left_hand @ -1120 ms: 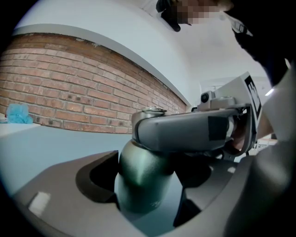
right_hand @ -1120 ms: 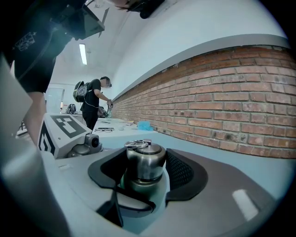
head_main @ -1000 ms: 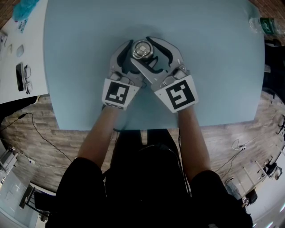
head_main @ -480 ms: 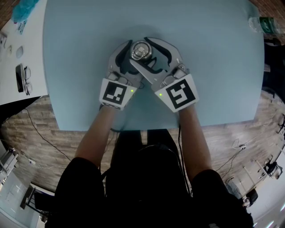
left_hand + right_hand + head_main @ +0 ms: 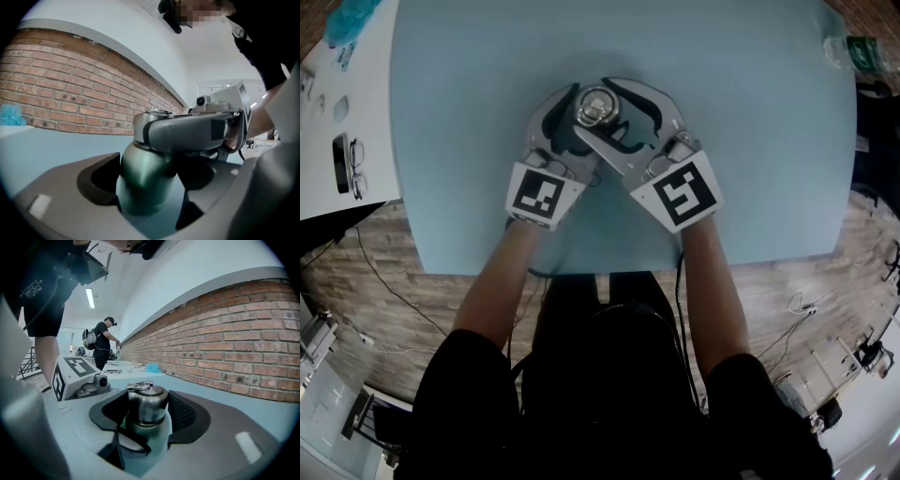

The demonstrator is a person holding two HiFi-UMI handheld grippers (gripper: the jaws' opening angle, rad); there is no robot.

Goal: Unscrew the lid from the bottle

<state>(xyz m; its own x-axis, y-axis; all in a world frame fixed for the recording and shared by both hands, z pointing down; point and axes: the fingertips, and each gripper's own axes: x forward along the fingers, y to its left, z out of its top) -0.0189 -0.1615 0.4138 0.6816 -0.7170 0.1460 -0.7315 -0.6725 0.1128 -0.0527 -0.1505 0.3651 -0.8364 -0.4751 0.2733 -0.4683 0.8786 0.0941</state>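
A dark green metal bottle (image 5: 145, 183) stands upright on the pale blue table (image 5: 750, 141), a little back from its front edge. Its silver lid (image 5: 147, 401) has a small ring on top and sits on the neck. My left gripper (image 5: 581, 112) comes in low from the left, and its curved jaws hug the bottle's body. My right gripper (image 5: 598, 105) crosses above it from the right, its dark pads (image 5: 185, 413) against both sides of the lid (image 5: 598, 106). In the left gripper view one grey right jaw hides most of the lid.
A white side table at the left holds glasses (image 5: 356, 169) and a phone (image 5: 340, 161). A clear plastic bottle (image 5: 853, 52) lies at the far right corner, a teal cloth (image 5: 352, 19) at the far left. A brick wall (image 5: 234, 333) runs behind; a person (image 5: 104, 345) stands far off.
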